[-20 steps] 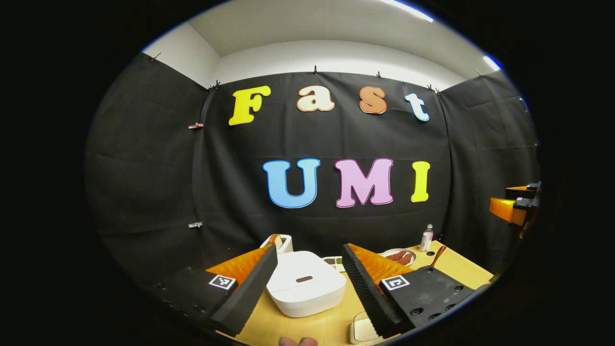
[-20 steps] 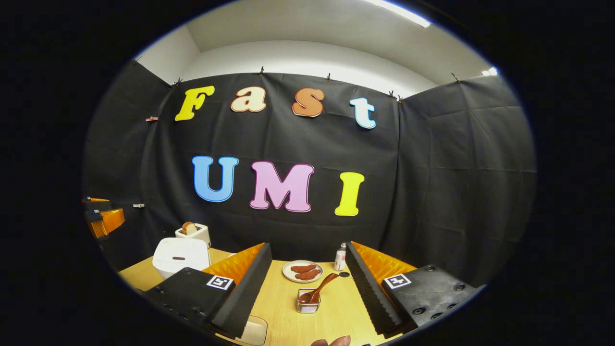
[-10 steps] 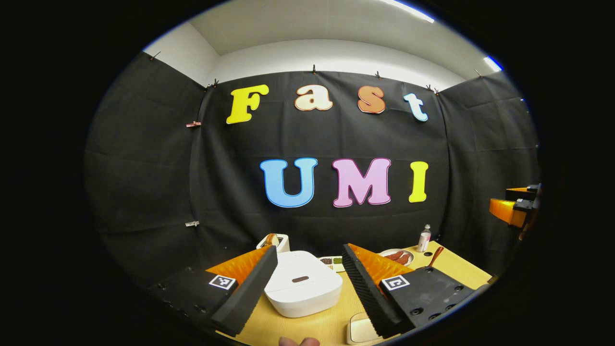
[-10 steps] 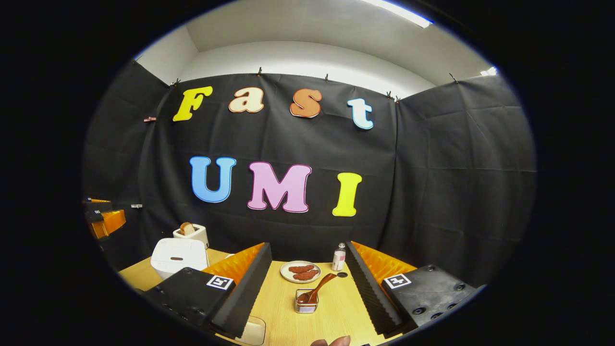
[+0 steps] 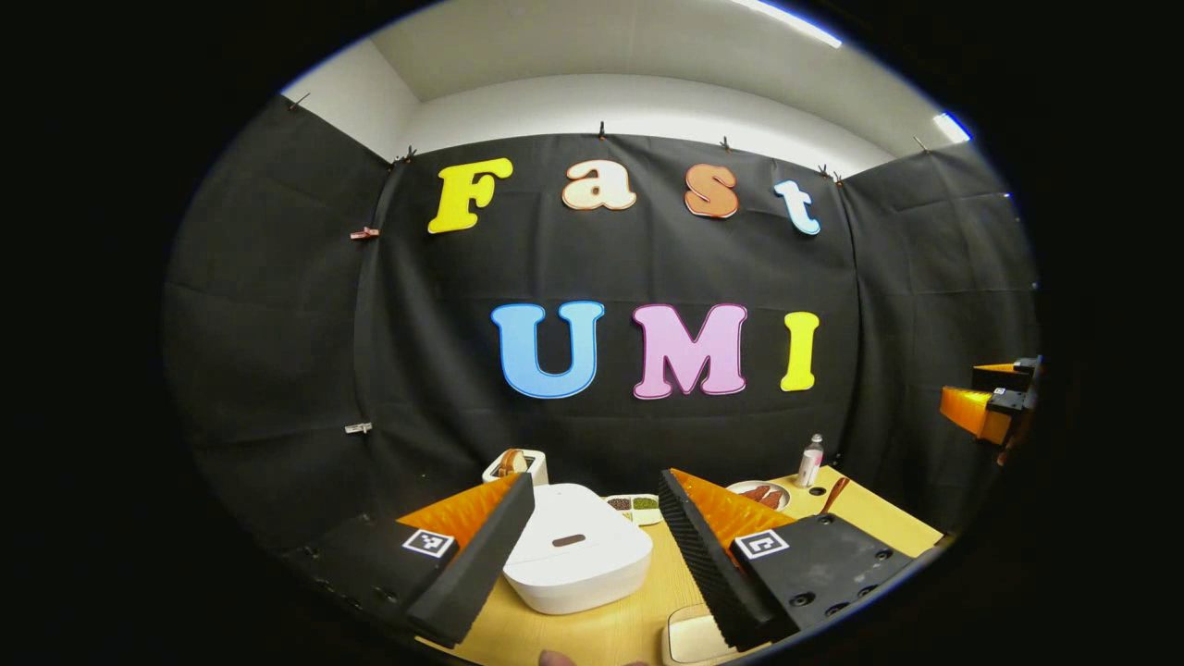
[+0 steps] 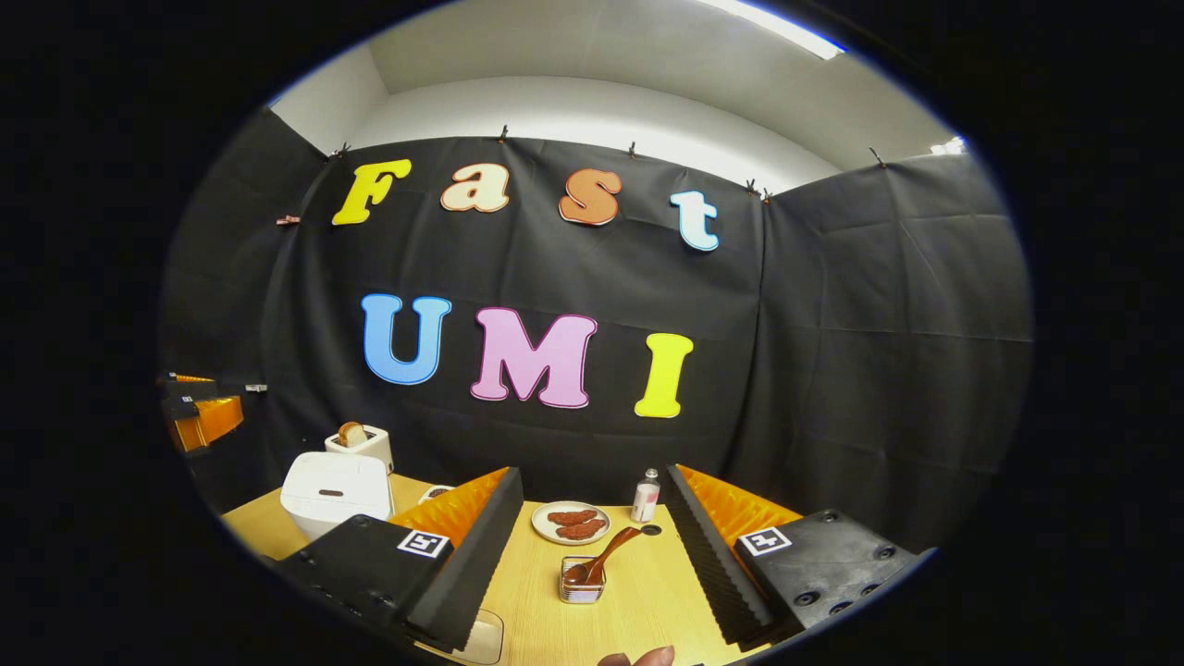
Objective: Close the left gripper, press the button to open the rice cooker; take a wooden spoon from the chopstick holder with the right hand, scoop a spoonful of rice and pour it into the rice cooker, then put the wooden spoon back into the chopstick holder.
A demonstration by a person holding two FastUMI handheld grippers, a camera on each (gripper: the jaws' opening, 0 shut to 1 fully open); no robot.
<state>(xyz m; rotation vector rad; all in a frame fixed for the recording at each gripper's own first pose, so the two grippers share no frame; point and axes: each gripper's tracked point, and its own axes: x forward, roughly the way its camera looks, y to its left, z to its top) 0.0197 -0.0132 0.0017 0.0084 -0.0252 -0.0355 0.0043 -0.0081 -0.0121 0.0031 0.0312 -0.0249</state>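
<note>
The white rice cooker (image 5: 578, 560) stands on the wooden table with its lid down and a dark button (image 5: 568, 539) on top. My left gripper (image 5: 597, 490) hovers open just in front of it, with the cooker between the two fingers' lines. In the right gripper view, a wooden spoon (image 6: 606, 558) leans in the small chopstick holder (image 6: 581, 585), ahead of my right gripper (image 6: 593, 481), which is open and holds nothing. The rice cooker (image 6: 333, 490) stands at the left there. A white dish (image 5: 689, 638) lies at the near table edge, partly hidden by a finger.
A plate of sausages (image 6: 571, 523) and a small bottle (image 6: 645, 497) stand behind the holder. A toaster (image 5: 513, 462) with bread sits behind the cooker, next to a small tray of beans (image 5: 634, 504). The other gripper shows at each view's edge (image 5: 985, 407) (image 6: 199, 412).
The table objects have drifted slightly left in both views, so both grippers have shifted a little. Both stay open and nothing was touched.
</note>
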